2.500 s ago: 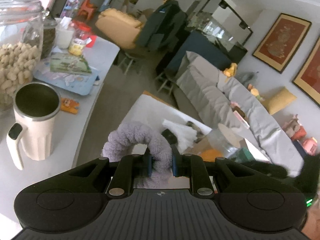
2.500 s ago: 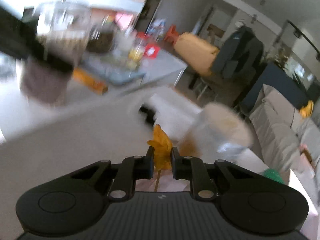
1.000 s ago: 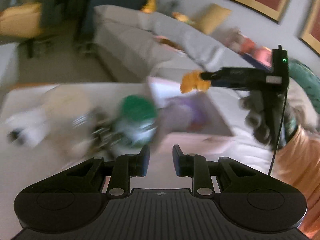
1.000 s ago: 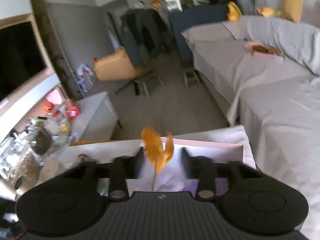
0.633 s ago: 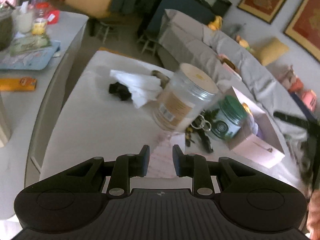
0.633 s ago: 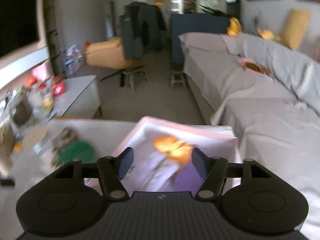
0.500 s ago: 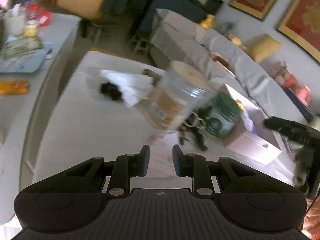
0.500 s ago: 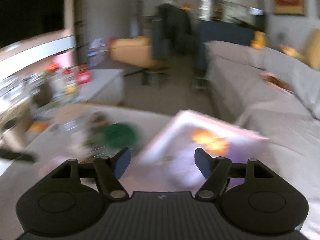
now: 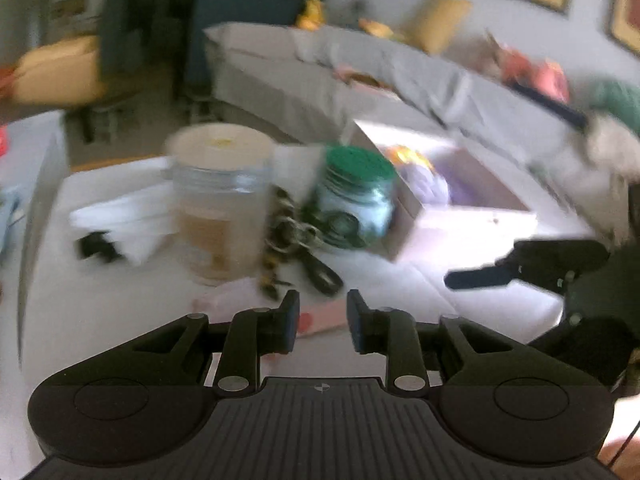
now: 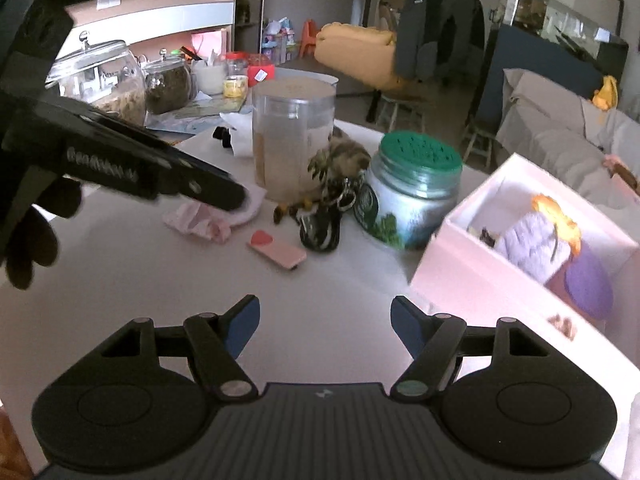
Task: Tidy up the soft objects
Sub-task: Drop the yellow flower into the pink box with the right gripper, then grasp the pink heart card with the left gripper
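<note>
right wrist view: orange piece dropped, sock next

my right gripper (image 10: 324, 320), which pinched the orange soft flower (image 10: 560, 220) a moment ago, now gapes wide and empty over the white table (image 10: 120, 280). the flower lies in the pale pink open box (image 10: 460, 276) atop the lilac fuzzy scrunchie (image 10: 532, 248), stem running near-to-far. my left gripper (image 9: 322, 312), narrow and empty, points at the crumpled pink sock (image 10: 200, 220), likely the next pick.
</note>
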A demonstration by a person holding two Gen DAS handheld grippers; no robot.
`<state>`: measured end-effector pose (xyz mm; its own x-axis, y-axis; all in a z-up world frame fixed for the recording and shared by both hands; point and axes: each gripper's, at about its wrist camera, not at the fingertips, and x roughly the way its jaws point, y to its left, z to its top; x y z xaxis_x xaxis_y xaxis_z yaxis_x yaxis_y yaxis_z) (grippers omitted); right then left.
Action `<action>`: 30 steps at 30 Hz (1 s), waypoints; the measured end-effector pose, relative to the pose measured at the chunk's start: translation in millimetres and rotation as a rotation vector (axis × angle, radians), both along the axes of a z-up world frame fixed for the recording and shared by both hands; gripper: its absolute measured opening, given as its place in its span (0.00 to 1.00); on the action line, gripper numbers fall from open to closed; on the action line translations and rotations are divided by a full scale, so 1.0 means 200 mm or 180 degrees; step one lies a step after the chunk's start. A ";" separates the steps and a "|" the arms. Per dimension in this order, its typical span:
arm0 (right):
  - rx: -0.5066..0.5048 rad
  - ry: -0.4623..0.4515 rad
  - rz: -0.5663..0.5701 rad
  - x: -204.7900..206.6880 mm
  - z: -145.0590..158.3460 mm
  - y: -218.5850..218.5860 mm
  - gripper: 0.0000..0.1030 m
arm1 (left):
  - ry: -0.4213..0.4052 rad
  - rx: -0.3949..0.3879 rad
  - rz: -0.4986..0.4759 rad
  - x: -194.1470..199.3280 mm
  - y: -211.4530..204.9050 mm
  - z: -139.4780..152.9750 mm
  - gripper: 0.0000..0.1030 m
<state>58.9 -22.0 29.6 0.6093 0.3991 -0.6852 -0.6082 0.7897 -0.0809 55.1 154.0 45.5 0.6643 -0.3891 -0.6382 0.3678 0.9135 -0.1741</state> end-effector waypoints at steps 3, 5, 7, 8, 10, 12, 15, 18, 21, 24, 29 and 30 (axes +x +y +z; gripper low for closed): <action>0.0012 0.0032 -0.0026 -0.03 -0.01 -0.03 0.71 | 0.0109 0.0014 -0.0018 0.08 -0.02 -0.05 0.28; 0.0036 0.0043 -0.0051 -0.04 -0.02 -0.06 0.71 | 0.0188 -0.0215 -0.0066 0.13 0.01 -0.07 0.28; 0.0066 0.0081 -0.0061 -0.05 -0.02 -0.09 0.71 | 0.0325 -0.0445 -0.0084 0.19 0.05 -0.11 0.28; 0.0071 0.0096 -0.0063 -0.06 -0.04 -0.10 0.71 | 0.0388 -0.0519 -0.0080 0.21 0.07 -0.12 0.28; 0.0062 0.0130 -0.0081 -0.07 -0.06 -0.12 0.71 | 0.0519 -0.0594 -0.0069 0.25 0.10 -0.16 0.28; 0.0081 0.0171 -0.0119 -0.07 -0.09 -0.14 0.71 | 0.0552 -0.0648 -0.0101 0.25 0.12 -0.17 0.28; 0.0134 0.0238 -0.0195 -0.05 -0.12 -0.16 0.71 | 0.0598 -0.0591 -0.0247 0.20 0.10 -0.16 0.28; 0.0195 0.0220 -0.0236 -0.05 -0.13 -0.19 0.74 | 0.0500 -0.0278 -0.0419 0.12 0.02 -0.14 0.29; 0.0214 0.0165 -0.0263 -0.07 -0.14 -0.19 0.79 | 0.0455 -0.0108 -0.0552 0.06 -0.02 -0.11 0.29; 0.0249 0.0118 -0.0303 -0.08 -0.16 -0.20 0.81 | 0.0390 -0.0189 -0.0333 0.01 0.03 -0.06 0.29; 0.0280 0.0102 -0.0331 -0.09 -0.16 -0.20 0.83 | 0.0673 -0.0312 0.0211 -0.07 0.12 0.00 0.29; 0.0280 0.0099 -0.0331 -0.09 -0.16 -0.20 0.84 | 0.0788 -0.0393 0.0298 -0.08 0.13 -0.01 0.29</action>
